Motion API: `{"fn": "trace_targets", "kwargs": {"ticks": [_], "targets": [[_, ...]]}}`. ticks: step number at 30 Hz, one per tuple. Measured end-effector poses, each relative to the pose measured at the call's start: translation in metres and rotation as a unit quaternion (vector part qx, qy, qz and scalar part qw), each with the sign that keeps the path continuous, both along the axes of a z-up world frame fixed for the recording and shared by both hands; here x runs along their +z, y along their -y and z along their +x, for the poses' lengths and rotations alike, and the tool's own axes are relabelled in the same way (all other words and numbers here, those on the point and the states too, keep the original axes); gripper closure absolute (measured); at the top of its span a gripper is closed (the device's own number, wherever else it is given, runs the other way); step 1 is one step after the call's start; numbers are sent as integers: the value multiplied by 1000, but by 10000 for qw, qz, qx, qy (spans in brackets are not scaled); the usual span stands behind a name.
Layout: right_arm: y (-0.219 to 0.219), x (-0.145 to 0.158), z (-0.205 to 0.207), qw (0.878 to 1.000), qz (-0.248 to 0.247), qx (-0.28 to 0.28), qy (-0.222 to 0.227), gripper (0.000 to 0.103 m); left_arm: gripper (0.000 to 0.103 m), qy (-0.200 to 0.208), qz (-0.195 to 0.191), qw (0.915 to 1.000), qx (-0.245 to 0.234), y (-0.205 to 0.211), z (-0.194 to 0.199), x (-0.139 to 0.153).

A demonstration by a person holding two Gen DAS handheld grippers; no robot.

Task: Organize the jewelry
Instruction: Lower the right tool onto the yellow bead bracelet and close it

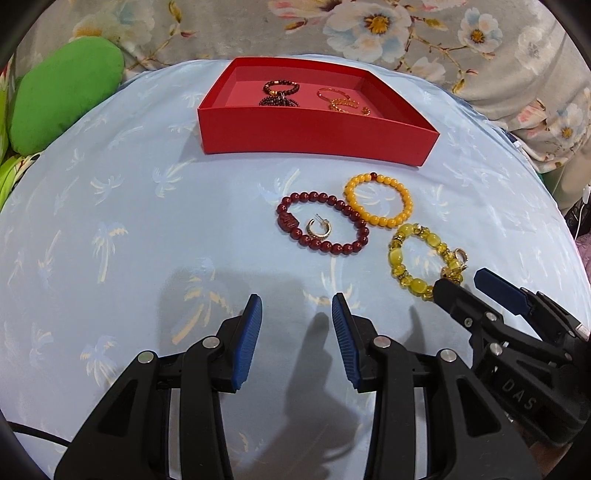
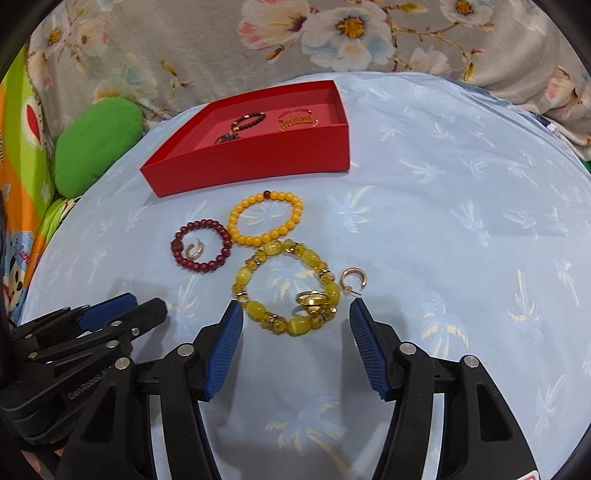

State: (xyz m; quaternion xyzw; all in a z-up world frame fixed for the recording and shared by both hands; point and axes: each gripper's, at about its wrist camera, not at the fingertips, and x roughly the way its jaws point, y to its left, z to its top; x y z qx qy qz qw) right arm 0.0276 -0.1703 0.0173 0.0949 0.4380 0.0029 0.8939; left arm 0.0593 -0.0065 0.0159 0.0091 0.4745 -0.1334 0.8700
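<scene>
A red box (image 1: 317, 133) (image 2: 251, 162) at the back holds dark bead bracelets (image 1: 280, 88) and gold chains (image 1: 341, 101). In front of it on the cloth lie a dark red bead bracelet (image 1: 314, 195) (image 2: 201, 223) with a gold hoop earring (image 1: 319, 230) (image 2: 194, 251) inside it, an orange-yellow bracelet (image 1: 406, 199) (image 2: 236, 218), and a yellow glass bracelet (image 1: 399, 236) (image 2: 255, 306) with a gold charm (image 2: 312, 297). A second hoop earring (image 2: 352, 278) lies beside it. My left gripper (image 1: 296, 306) (image 2: 146, 302) is open over bare cloth. My right gripper (image 2: 296, 310) (image 1: 461, 282) is open, the glass bracelet's near part between its tips.
Everything rests on a light blue palm-print cloth (image 1: 110, 221) (image 2: 461, 184). A green cushion (image 1: 62, 103) (image 2: 96, 144) sits at the back left, and flowered grey fabric (image 1: 406, 33) (image 2: 184, 55) lies behind the box. The two grippers are close side by side.
</scene>
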Motion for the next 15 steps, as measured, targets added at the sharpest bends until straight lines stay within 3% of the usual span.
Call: {"fn": "trace_targets", "kwargs": {"ticks": [15], "targets": [[5, -1, 14, 10000, 85, -8, -29, 58, 65, -65, -47, 9999, 62, -4, 8, 0]]}}
